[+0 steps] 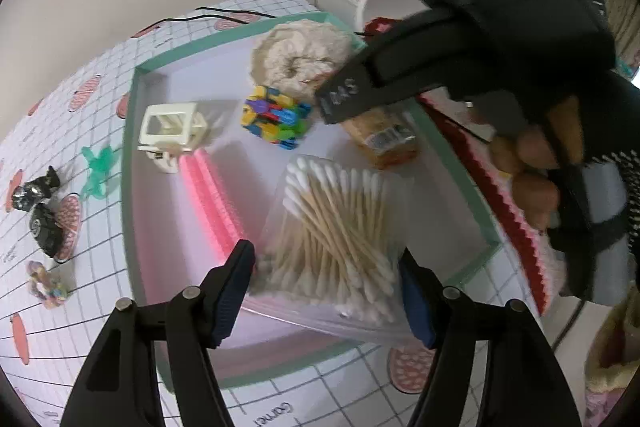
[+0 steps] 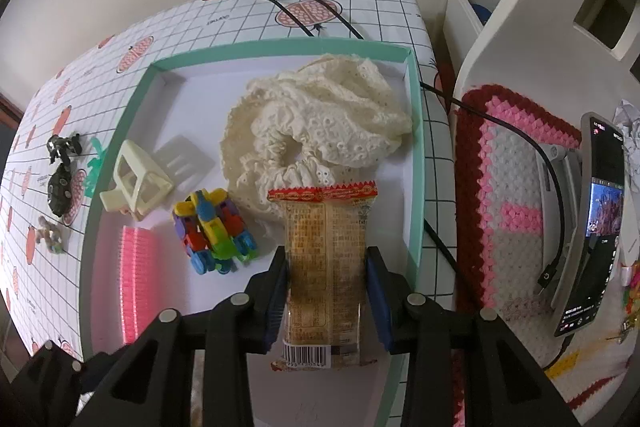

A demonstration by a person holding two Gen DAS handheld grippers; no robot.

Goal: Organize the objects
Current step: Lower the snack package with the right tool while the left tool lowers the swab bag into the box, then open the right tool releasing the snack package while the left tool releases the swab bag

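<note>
A shallow mint-rimmed white box [image 1: 132,131] [image 2: 120,131] lies on the checked tablecloth. My left gripper [image 1: 326,293] is shut on a clear box of cotton swabs [image 1: 340,227], held over the box's near side. My right gripper [image 2: 326,291] is shut on a wrapped biscuit packet [image 2: 326,267] [image 1: 380,139] over the box's right part; it also shows in the left wrist view [image 1: 344,95]. Inside lie a cream lace cap [image 2: 320,123] [image 1: 300,55], a multicoloured block toy [image 2: 212,231] [image 1: 276,117], a cream hair claw [image 2: 136,183] [image 1: 172,131] and a pink comb-like item [image 2: 136,279] [image 1: 212,199].
Left of the box on the cloth lie a green hair clip [image 1: 100,167], black toy figures [image 1: 40,207] [image 2: 62,171] and a small colourful figure [image 1: 48,285]. A black cable [image 2: 320,7] runs across the table's far side. A chair with a crocheted cushion [image 2: 516,195] and a phone [image 2: 600,219] stand right.
</note>
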